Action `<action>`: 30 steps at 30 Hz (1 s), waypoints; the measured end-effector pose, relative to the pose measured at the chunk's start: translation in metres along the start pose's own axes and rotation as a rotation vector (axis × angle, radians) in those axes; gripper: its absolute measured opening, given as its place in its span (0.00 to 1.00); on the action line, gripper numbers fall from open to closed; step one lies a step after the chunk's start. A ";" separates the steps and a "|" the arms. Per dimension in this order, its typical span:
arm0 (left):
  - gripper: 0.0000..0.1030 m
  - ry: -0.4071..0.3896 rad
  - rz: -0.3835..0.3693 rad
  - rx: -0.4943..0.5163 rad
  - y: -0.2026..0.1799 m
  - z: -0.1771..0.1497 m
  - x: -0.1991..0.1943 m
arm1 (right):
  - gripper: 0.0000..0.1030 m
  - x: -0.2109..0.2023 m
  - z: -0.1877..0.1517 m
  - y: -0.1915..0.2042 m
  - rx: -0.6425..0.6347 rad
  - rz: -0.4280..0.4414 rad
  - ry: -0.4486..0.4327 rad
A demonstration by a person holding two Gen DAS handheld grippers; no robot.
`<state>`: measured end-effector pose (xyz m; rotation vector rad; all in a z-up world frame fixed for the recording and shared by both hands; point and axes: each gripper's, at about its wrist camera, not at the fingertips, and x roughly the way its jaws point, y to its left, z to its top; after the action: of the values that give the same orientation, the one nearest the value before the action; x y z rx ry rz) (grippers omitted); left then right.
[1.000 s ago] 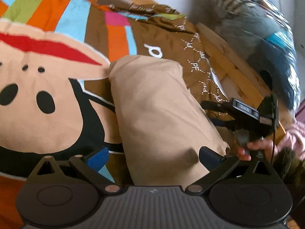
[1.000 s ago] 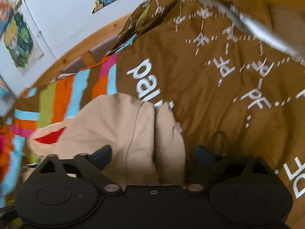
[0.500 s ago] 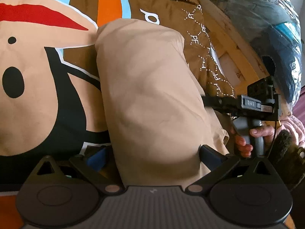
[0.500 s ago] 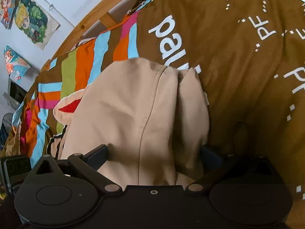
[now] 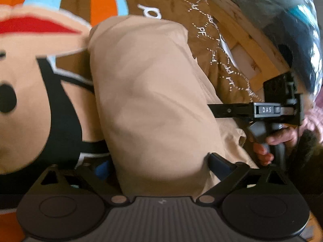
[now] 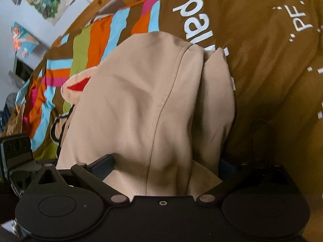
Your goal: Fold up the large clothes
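A beige garment (image 5: 153,100), folded into a thick bundle, lies on a patterned brown duvet (image 5: 177,2). My left gripper (image 5: 159,163) is open, its fingers wide on either side of the bundle's near end. My right gripper (image 6: 165,165) is also open and straddles the garment (image 6: 145,104) from the other side, with cloth bulging between its fingers. The right gripper also shows in the left wrist view (image 5: 262,111), held by a hand at the bundle's right edge.
The duvet (image 6: 272,60) has bright stripes and a large cartoon face (image 5: 24,92). A wooden bed frame (image 5: 248,40) runs along the far right, with a plastic-wrapped bundle (image 5: 292,20) beyond it. Posters (image 6: 44,2) hang on the wall behind the headboard.
Both grippers have moved in closer over the beige bundle, which now fills more of each view. The fingers stay open on either side of it.
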<state>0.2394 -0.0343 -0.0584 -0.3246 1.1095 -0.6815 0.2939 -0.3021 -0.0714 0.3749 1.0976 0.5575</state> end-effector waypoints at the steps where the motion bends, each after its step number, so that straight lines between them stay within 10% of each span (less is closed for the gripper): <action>1: 0.84 -0.007 0.012 0.020 -0.005 0.001 -0.002 | 0.97 0.002 -0.001 0.003 -0.007 -0.005 -0.004; 8: 0.69 -0.065 0.058 0.169 -0.034 0.013 -0.031 | 0.56 -0.016 -0.018 0.015 0.045 0.035 -0.105; 13: 0.69 -0.164 0.141 0.287 -0.032 0.034 -0.072 | 0.54 -0.033 -0.013 0.038 0.060 0.091 -0.214; 19: 0.70 -0.124 0.205 0.171 0.023 0.061 -0.080 | 0.54 -0.014 0.031 0.079 0.049 0.124 -0.305; 24: 0.78 -0.087 0.208 0.010 0.068 0.053 -0.065 | 0.54 0.047 0.053 0.100 0.029 -0.026 -0.251; 30: 0.89 -0.172 0.345 0.066 0.040 0.033 -0.087 | 0.60 0.058 0.031 0.117 -0.147 -0.208 -0.303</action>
<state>0.2590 0.0493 -0.0051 -0.1271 0.9469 -0.3752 0.3138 -0.1737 -0.0367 0.2054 0.7875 0.3790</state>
